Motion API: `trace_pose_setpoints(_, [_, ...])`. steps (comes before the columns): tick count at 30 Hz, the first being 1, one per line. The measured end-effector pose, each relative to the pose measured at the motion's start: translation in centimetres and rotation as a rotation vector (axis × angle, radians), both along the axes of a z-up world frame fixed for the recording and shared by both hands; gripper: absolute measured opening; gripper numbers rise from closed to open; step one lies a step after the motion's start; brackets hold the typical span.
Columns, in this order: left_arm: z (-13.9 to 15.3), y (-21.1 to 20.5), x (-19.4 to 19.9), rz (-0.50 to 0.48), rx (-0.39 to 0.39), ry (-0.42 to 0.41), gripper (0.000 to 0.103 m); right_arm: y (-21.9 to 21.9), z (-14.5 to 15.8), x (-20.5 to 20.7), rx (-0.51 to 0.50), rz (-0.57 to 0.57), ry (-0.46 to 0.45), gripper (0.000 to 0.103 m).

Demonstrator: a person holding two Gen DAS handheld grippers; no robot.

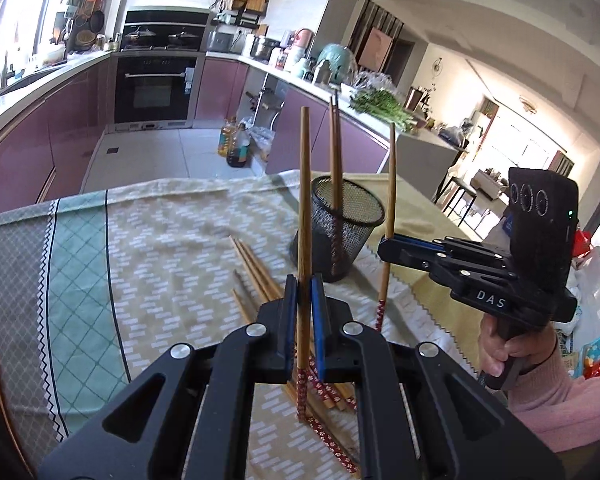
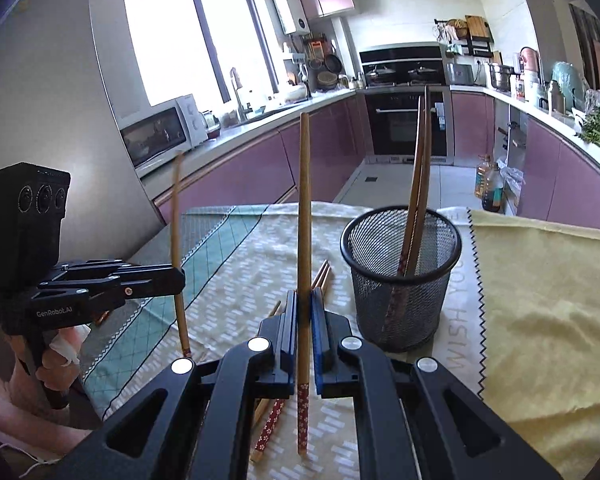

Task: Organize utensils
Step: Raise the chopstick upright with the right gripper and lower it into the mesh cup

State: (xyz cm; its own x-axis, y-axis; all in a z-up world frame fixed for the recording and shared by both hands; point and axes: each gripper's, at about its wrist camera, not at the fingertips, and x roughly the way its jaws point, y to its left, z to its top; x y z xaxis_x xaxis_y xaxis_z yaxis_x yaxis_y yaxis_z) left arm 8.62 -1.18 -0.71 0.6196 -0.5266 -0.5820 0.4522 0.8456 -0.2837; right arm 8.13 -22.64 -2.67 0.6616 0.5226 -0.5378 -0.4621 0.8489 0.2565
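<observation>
With the left tongs (image 1: 304, 284) and right tongs (image 2: 304, 300) each clamped on an upright chopstick (image 1: 303, 200), keep both vertical and lower them into the mesh holder (image 2: 400, 276), at one o'clock of the right tongs, on the worktop (image 2: 240, 248).

mesh cup (image 2: 400, 276) sits on the tablecloth (image 2: 236, 256), two chopsticks (image 2: 414, 200) in it, loose chopsticks (image 1: 256, 268) lying to its left
</observation>
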Motion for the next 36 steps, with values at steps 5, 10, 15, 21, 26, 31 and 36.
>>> trace_pose_setpoints(5, [1.4, -0.1, -0.3, -0.02, -0.031, -0.034, 0.008, -0.9, 1.0, -0.3, 0.016, -0.008, -0.037, 0.006])
trace_pose_setpoints(10, [2.4, -0.4, 0.3, -0.027, -0.065, -0.053, 0.008, -1.5, 1.9, -0.2, 0.022, -0.018, -0.069, 0.006])
trace_pose_setpoints(15, [3.4, -0.9, 1.6, -0.031, -0.09, -0.074, 0.008, -2.4, 3.2, 0.4, 0.03, -0.044, -0.105, 0.006])
trace_pose_setpoints(21, [5.2, -2.2, 3.2, -0.04, -0.098, -0.113, 0.008, -3.0, 4.8, 1.0, 0.035, -0.066, -0.155, 0.006])
trace_pose_setpoints(26, [6.9, -3.2, 4.4, -0.048, -0.099, -0.155, 0.008, -3.5, 6.4, 1.6, 0.039, -0.078, -0.196, 0.006])
trace_pose_setpoints(31, [8.3, -4.3, 5.4, -0.049, -0.1, -0.192, 0.008, -3.8, 7.8, 2.3, 0.04, -0.087, -0.238, 0.006])
trace_pose_setpoints(36, [9.2, -5.2, 6.1, -0.053, -0.108, -0.209, 0.008, -4.0, 8.3, 3.0, 0.038, -0.101, -0.258, 0.006])
